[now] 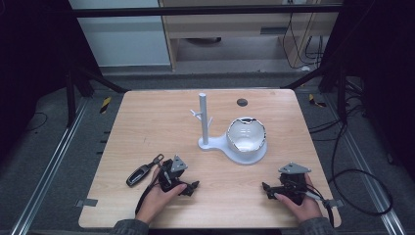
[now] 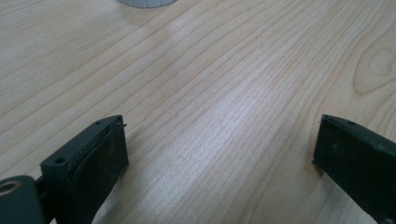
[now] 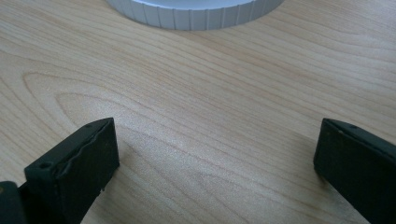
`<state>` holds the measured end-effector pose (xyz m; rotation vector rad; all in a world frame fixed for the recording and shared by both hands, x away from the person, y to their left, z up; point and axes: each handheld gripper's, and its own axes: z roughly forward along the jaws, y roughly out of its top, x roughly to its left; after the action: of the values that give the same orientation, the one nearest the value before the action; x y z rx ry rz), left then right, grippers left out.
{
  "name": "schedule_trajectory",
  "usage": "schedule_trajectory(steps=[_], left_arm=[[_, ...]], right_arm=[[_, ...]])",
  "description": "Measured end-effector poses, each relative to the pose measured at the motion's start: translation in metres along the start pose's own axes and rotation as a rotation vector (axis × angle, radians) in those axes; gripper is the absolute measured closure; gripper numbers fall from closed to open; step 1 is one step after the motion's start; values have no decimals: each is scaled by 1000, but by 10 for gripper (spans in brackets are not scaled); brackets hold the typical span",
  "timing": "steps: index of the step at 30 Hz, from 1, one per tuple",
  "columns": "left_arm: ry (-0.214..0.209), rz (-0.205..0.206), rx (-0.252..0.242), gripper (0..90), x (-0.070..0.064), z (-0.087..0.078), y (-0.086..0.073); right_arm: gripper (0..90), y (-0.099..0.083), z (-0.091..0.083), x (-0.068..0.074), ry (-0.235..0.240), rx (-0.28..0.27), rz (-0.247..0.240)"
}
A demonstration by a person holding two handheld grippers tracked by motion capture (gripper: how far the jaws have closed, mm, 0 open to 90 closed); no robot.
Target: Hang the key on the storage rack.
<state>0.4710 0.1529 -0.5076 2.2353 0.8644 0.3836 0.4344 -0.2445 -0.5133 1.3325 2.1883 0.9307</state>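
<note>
your left claw [image 1: 195, 186] and right claw [image 1: 265, 187] rest spread and empty, low in the frame. the car key [image 1: 138, 174] lies left of them on the surface [image 1: 147, 122]: light, stiff, slick; pinch its flat sides.

White stand [image 3: 196, 11] cut off by the top edge in right gripper view, likewise in left gripper view. Bench's [image 1: 147, 137] near edge cropped below. Key fob [image 1: 139, 174] too small for detail. Bowl's [image 1: 247, 134] contents unclear.
</note>
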Motion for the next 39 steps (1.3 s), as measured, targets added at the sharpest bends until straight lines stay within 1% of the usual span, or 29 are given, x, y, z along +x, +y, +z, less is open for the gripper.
schedule_trajectory(steps=[3,5,6,8,9,11,13,14,15,16,17,19,21,23,24,25,27,28,29,31,33,35,36,39], left_arm=[[1,-16,28,37,-1,-4,2],[-22,-15,27,51,-2,-7,2],[-22,-12,28,52,-3,-9,3],[-14,13,37,54,-3,-12,5],[-13,17,39,54,-3,-13,6],[-18,17,38,55,-1,-15,8],[-38,16,49,57,1,-18,10],[-38,16,49,57,1,-18,10],[-22,35,71,58,4,-21,12],[-22,35,71,60,4,-21,12],[-7,44,90,61,9,-24,14],[-13,34,115,60,14,-29,17],[-6,24,151,59,20,-33,19],[24,27,191,60,25,-37,21],[24,27,191,61,25,-37,21],[41,22,222,60,29,-41,21],[56,14,242,60,34,-46,21],[56,14,242,62,34,-46,21],[75,8,263,65,40,-50,21],[89,8,292,64,45,-56,22],[87,-20,302,62,51,-62,23],[82,-32,317,57,57,-67,25],[82,-36,321,58,60,-68,27],[88,-34,342,57,67,-71,31]], right_arm=[[4,0,0,0,0,0,0],[4,0,0,0,0,0,0],[4,0,0,0,0,0,1],[4,0,0,0,-1,0,3],[4,0,0,0,-1,0,2],[4,0,0,0,-2,-1,0],[4,0,0,0,-2,0,1],[4,0,0,1,0,1,7],[4,0,0,0,-2,0,4],[4,0,0,0,-2,0,4],[4,0,0,0,-2,0,4],[4,0,0,1,-1,1,5],[4,0,0,1,-2,1,4],[4,0,0,1,-3,1,4],[4,0,0,1,-3,1,4],[4,0,0,1,-2,1,4],[4,0,0,1,-2,2,7],[4,0,0,1,-2,2,7],[4,0,0,1,-2,2,6],[4,1,0,1,8,1,-7],[4,1,1,1,13,1,-11],[4,2,2,2,13,1,-15],[4,2,2,2,12,1,-14],[4,2,2,3,7,0,-7]])
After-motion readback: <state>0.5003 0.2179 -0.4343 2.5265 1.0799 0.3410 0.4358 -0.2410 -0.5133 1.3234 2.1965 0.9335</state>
